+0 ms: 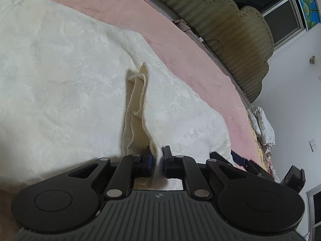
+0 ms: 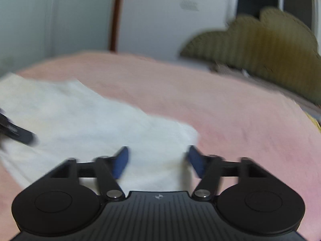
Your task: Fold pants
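Bedroom surroundings: bed, headboard, window, walls.

A pink bedspread [image 1: 200, 64] covers the bed and runs up to an olive-green padded headboard [image 1: 230, 30] with a scalloped, stitched top edge; the right wrist view shows the same headboard [image 2: 260, 46], blurred. A dark cable [image 1: 212, 44] lies in the gap at the foot of the headboard. Above the headboard is a dark window [image 1: 266, 2] with pale frames, and beside it a blue and green picture [image 1: 307, 2]. A heap of printed bedding [image 1: 262, 128] sits at the bed's far edge against a white wall carrying a switch plate [image 1: 313, 144]. In the right wrist view a brown vertical post [image 2: 116, 14] stands between pale panels with faint motifs.
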